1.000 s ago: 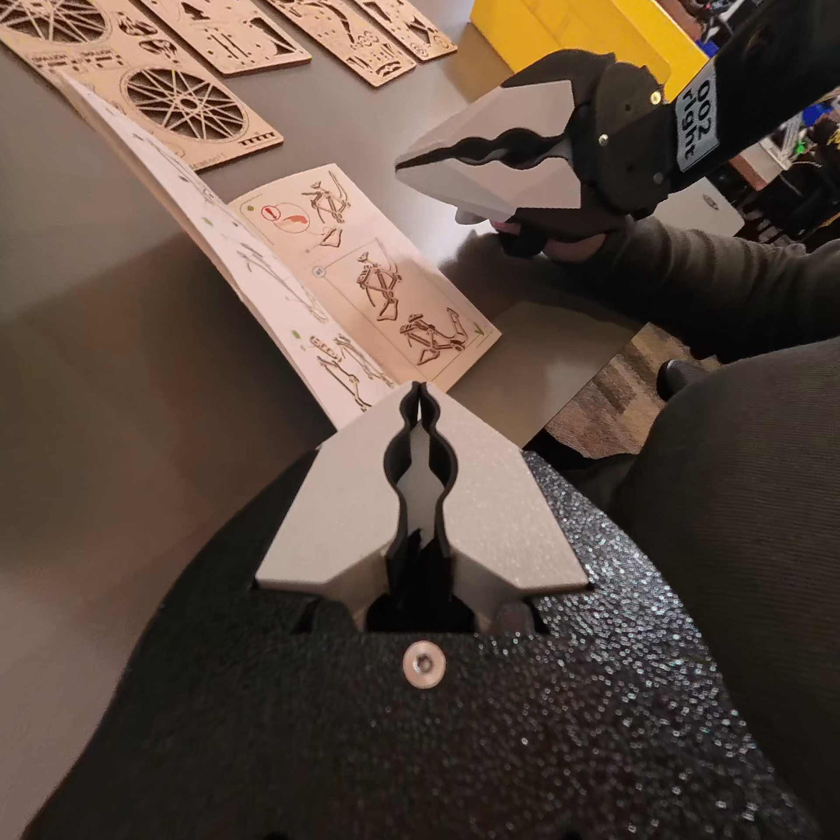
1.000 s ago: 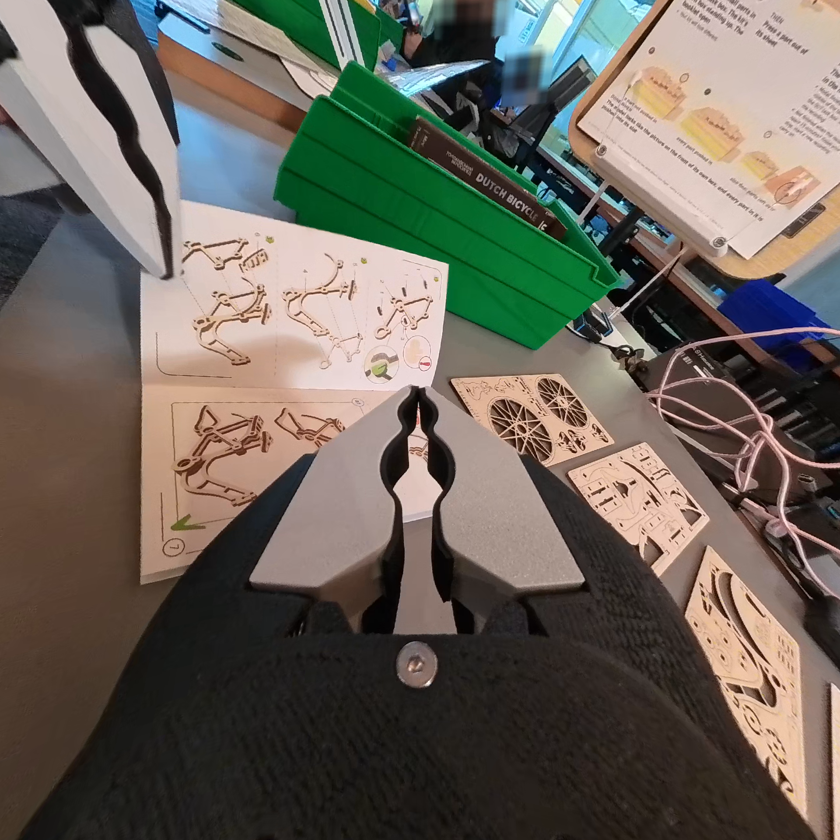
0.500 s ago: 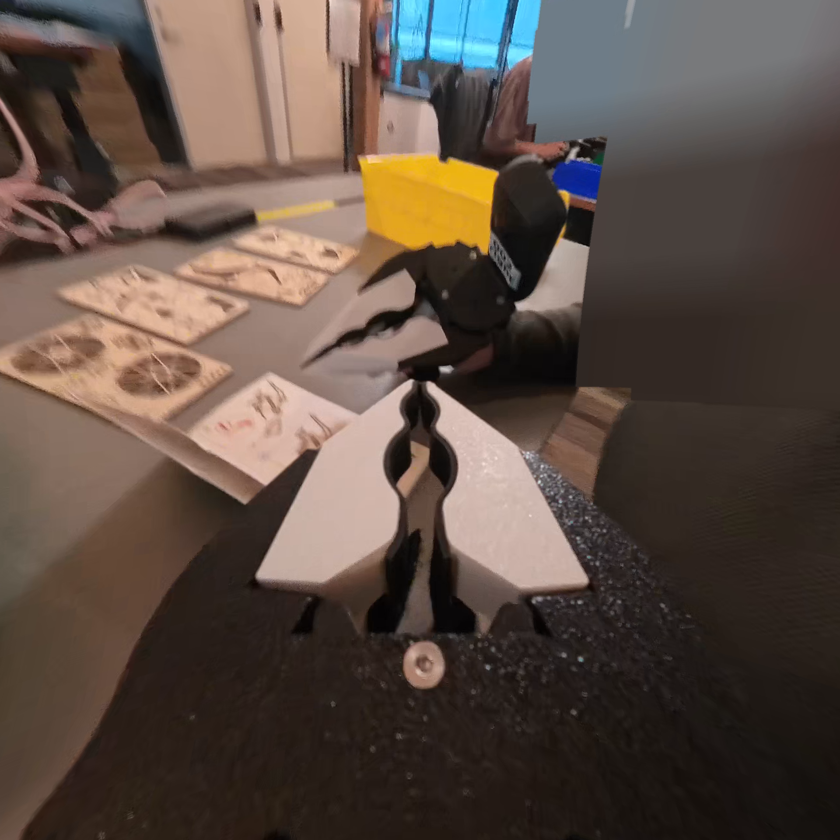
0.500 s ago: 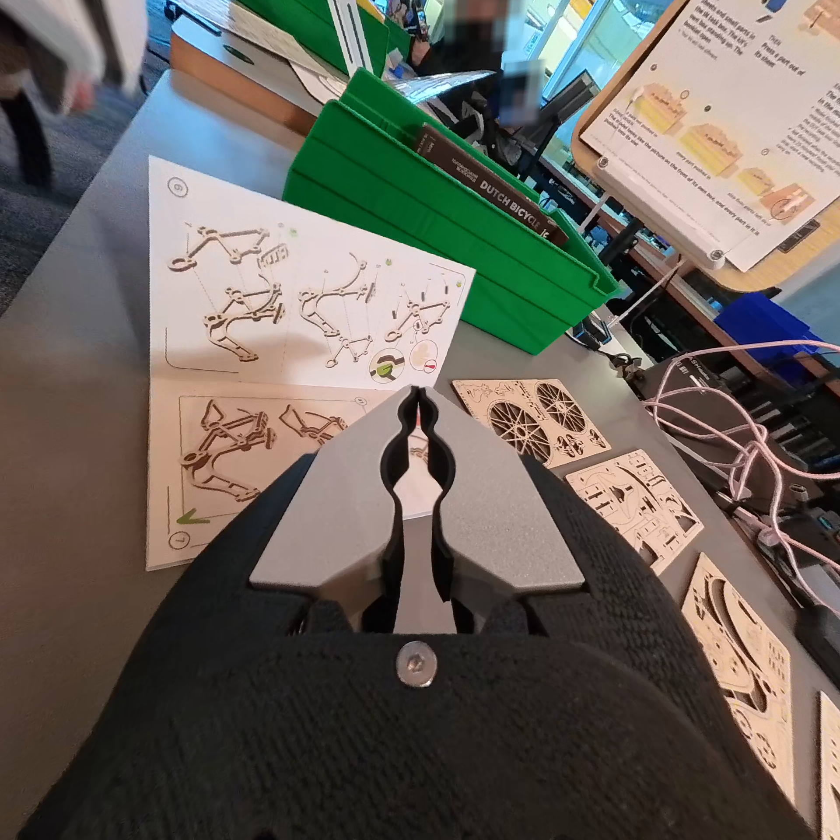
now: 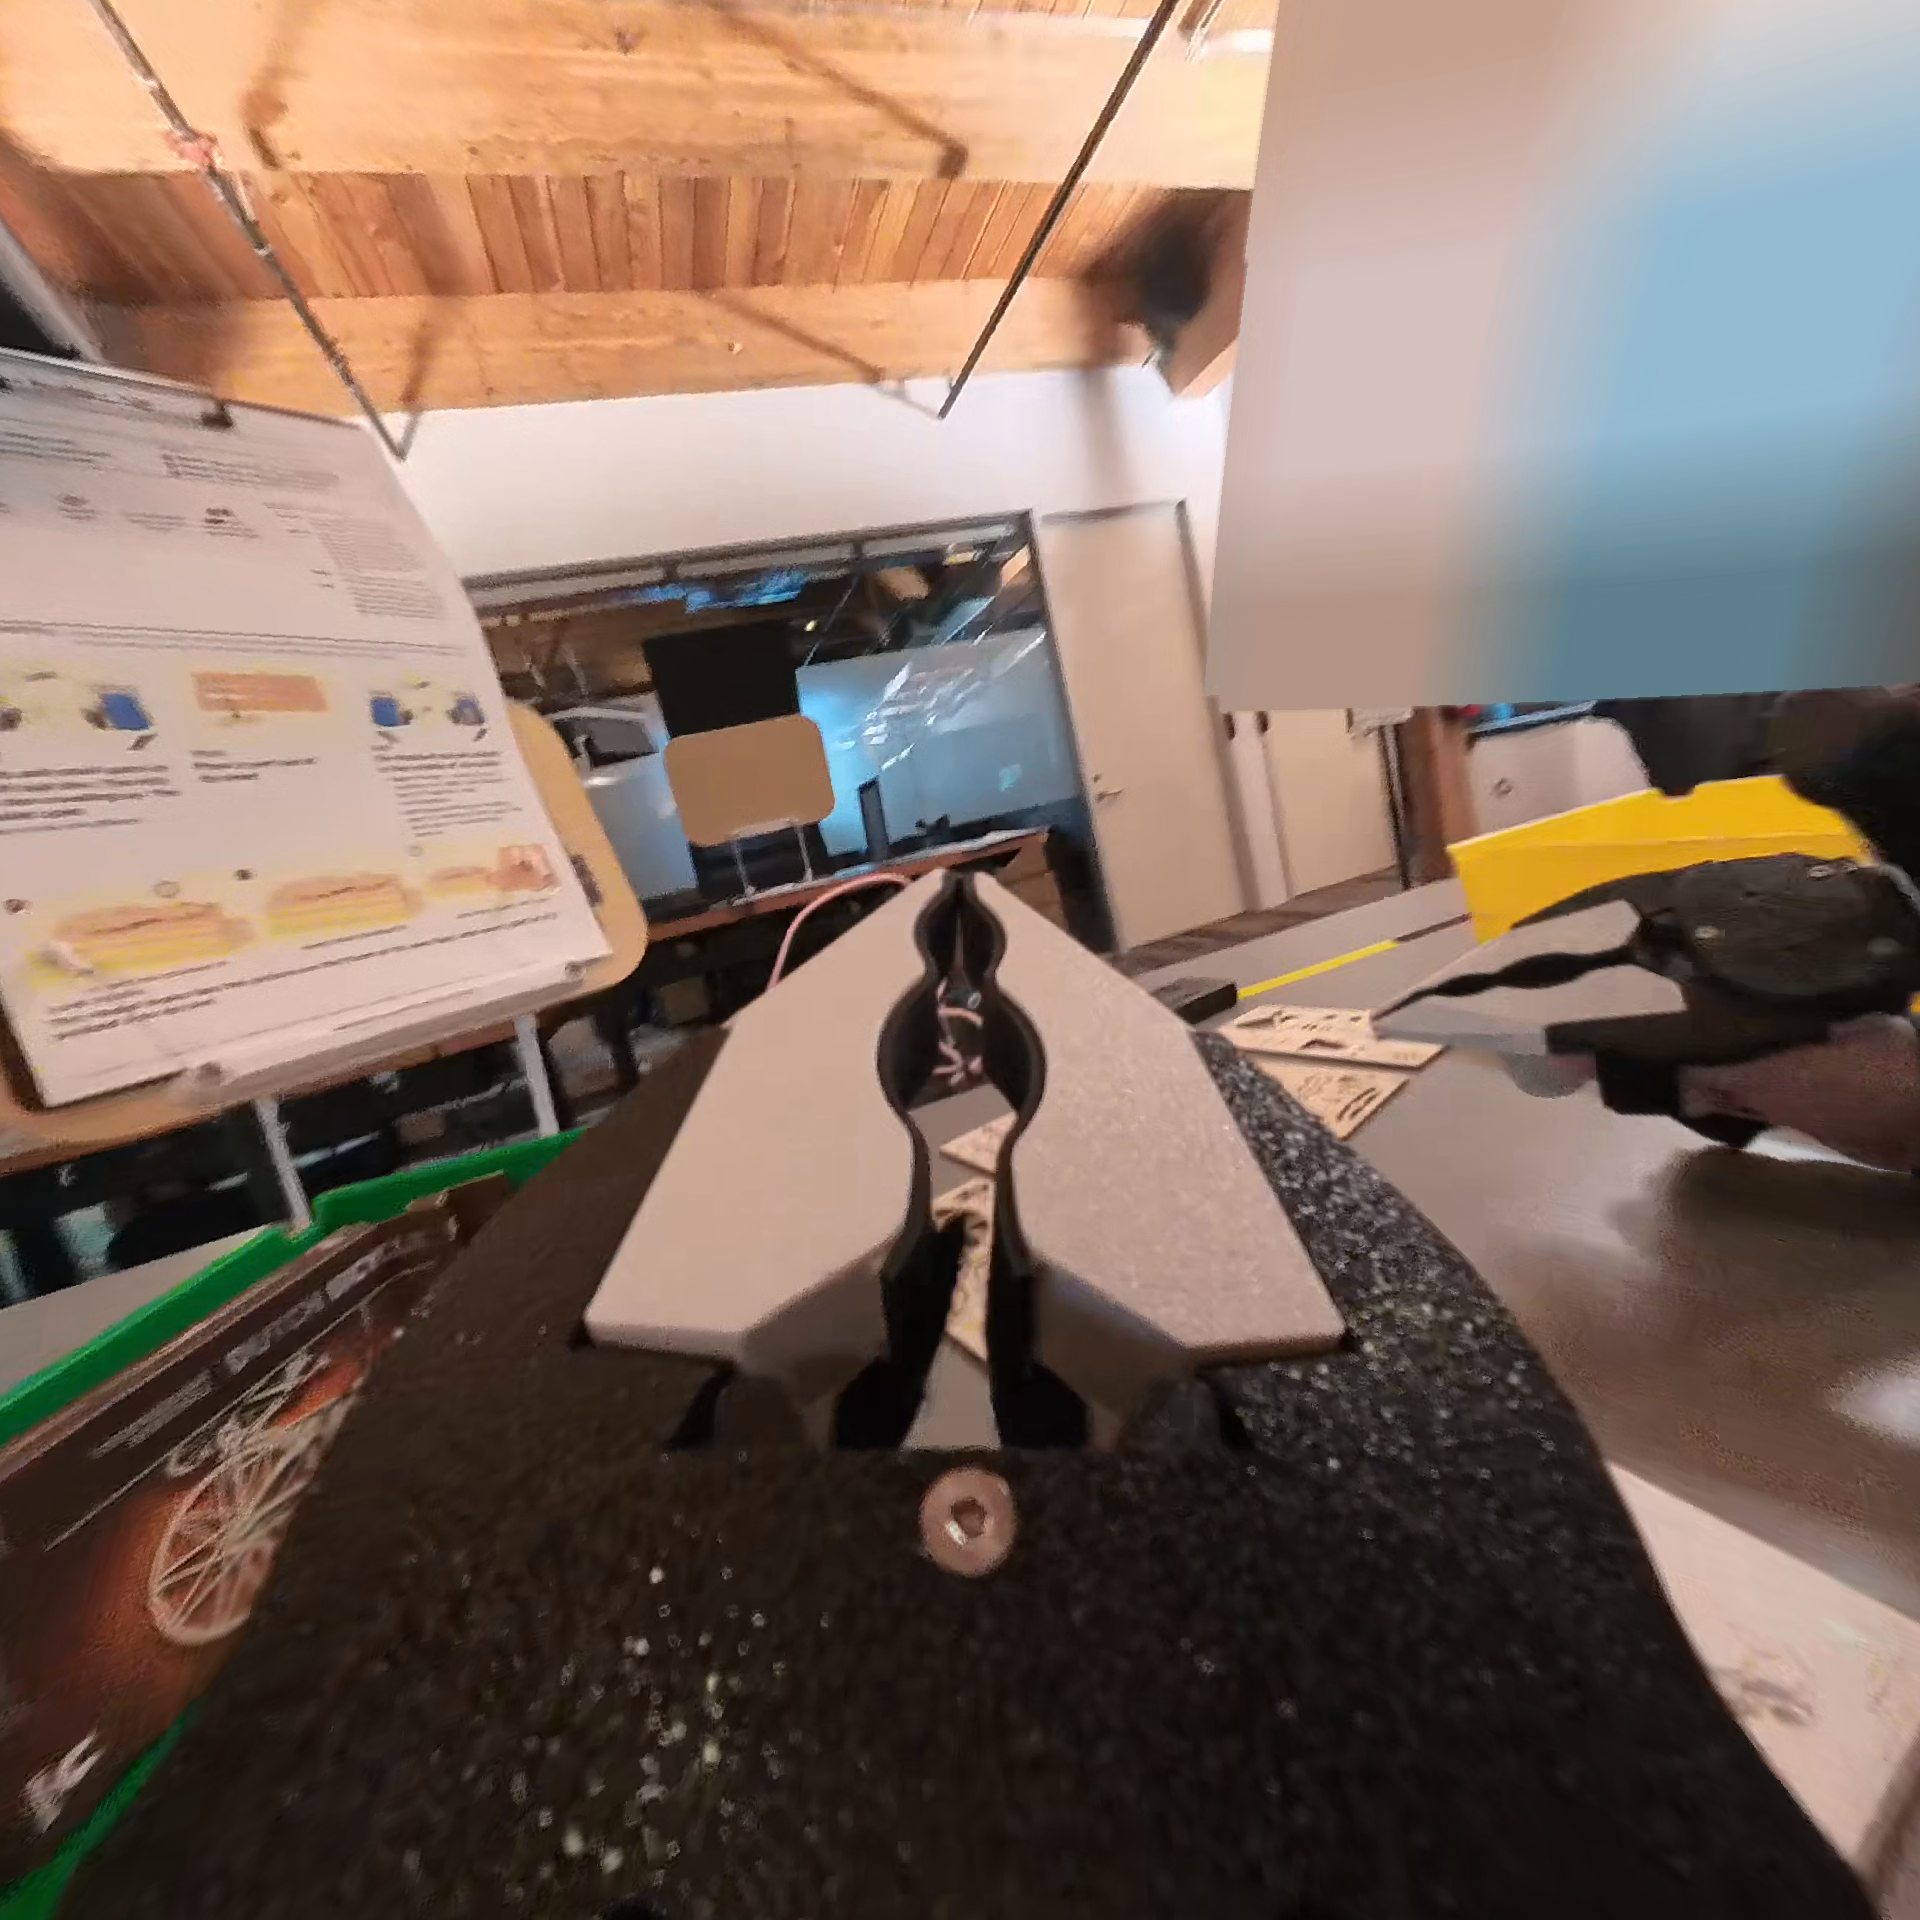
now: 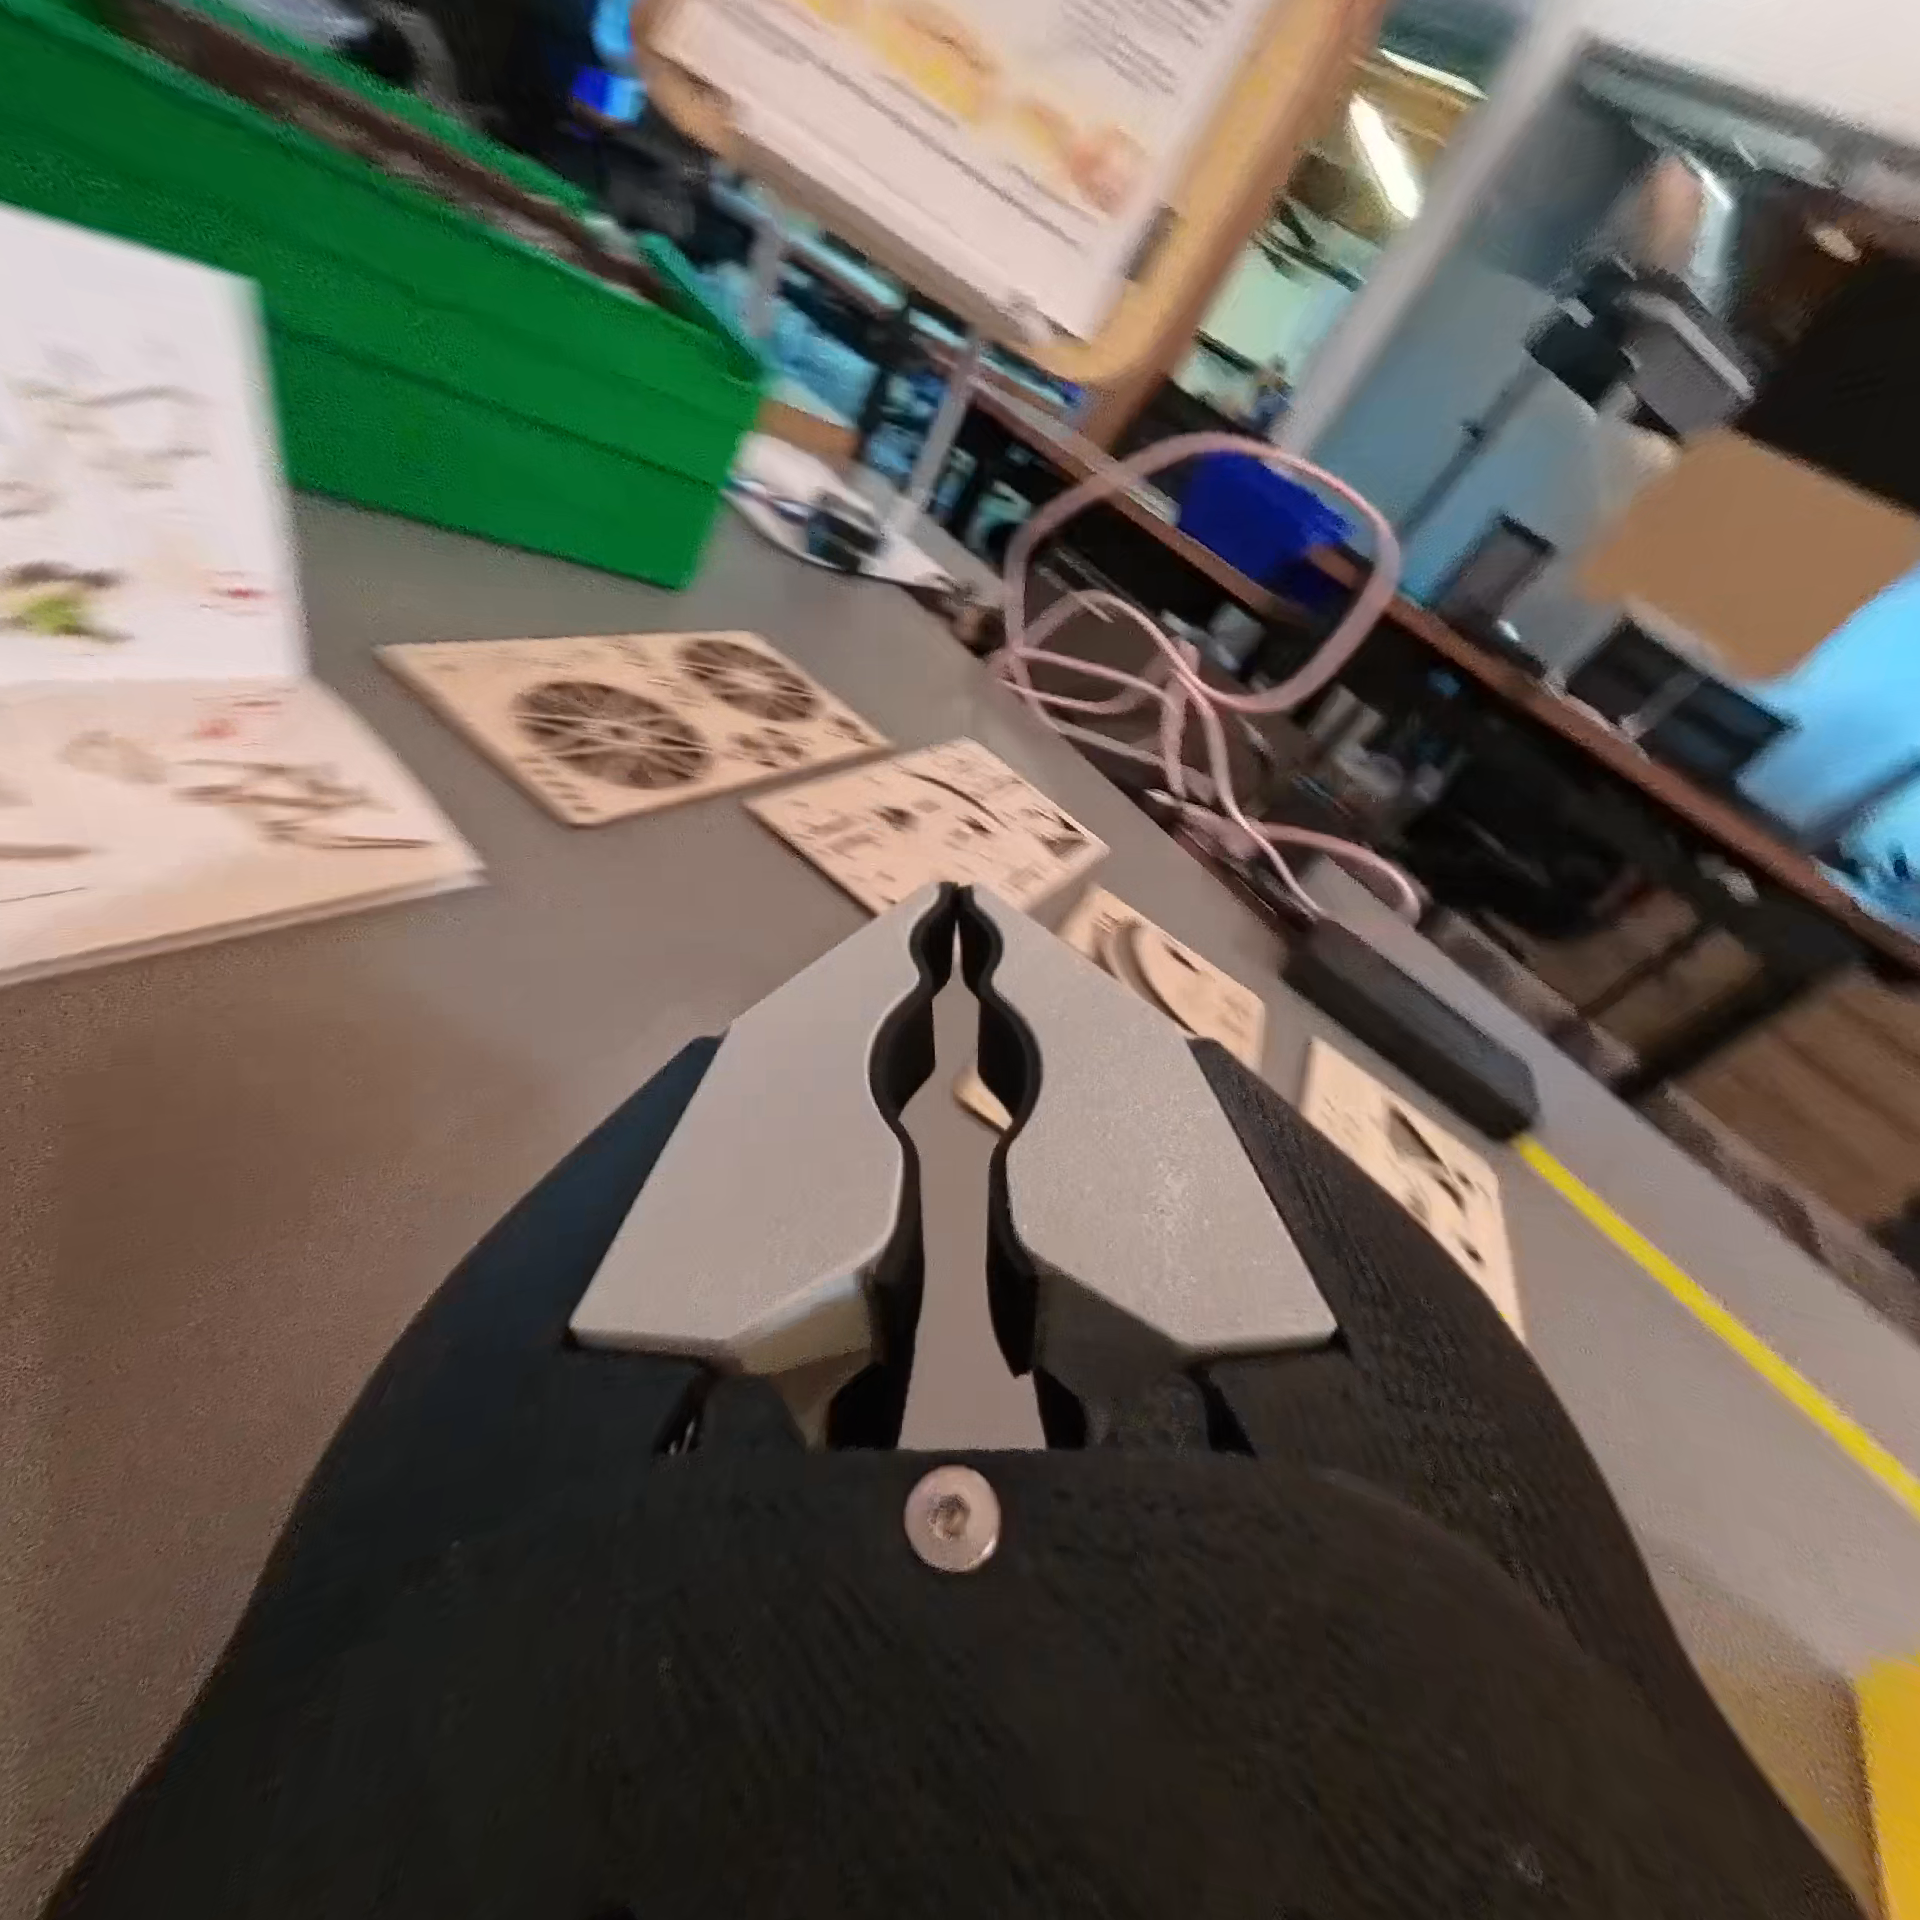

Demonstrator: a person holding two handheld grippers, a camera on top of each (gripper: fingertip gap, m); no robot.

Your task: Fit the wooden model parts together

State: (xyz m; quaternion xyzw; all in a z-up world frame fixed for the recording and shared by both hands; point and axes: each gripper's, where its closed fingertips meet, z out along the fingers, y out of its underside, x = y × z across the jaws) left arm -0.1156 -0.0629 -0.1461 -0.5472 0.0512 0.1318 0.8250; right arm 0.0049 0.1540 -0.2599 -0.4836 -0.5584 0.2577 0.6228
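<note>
Over the grey table [image 6: 208,1143] you have swung both tools away from the instruction booklet [image 6: 135,665]: a second ago your left gripper [image 5: 958,883] pointed down at its pages, and now it is tipped up toward the room, with the green bin [image 5: 187,1309] at its lower left. Your right gripper [image 6: 956,894] has dropped low and turned toward the wooden part sheets [image 6: 644,717], which lie flat, well apart from either tool. Judging by that, you are done reading and heading for a first part; nothing is fitted yet. Both sets of jaws are closed tip to tip, and both are empty and touching nothing.
</note>
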